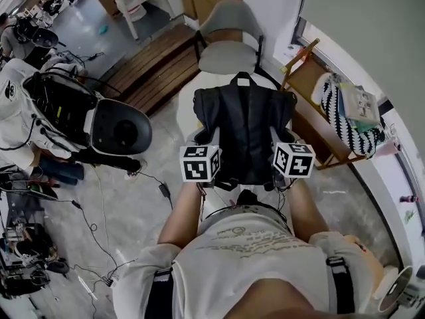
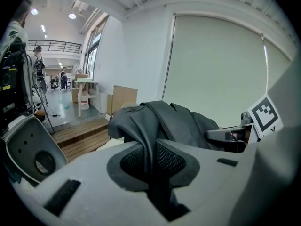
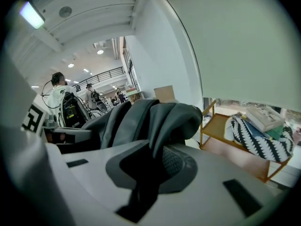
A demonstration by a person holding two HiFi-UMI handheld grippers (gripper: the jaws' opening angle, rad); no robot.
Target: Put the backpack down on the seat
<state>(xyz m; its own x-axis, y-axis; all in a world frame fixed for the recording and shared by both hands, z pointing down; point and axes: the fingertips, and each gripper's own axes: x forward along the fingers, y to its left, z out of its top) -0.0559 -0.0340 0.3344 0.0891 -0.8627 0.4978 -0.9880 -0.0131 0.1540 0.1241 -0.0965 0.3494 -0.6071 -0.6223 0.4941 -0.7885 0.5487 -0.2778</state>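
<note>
Black backpack [image 1: 246, 135], grey chair [image 1: 229, 42], black-and-white zigzag bag [image 1: 340, 119]

Open-plan lab or workshop hall, not a home. Grey hard floor [image 1: 133, 198] strewn with loose cables [image 1: 93, 226]. Wired electronics rig [image 1: 56, 105] at the left. Ribbed ceiling with round downlights [image 2: 72, 16], a mezzanine railing [image 2: 56, 44], people [image 2: 63, 76] standing far back. Near corner furnished: grey chair [image 1: 229, 28], wooden shelf [image 1: 312, 78], wooden decking [image 1: 156, 68], roller blind [image 2: 216, 65].
</note>
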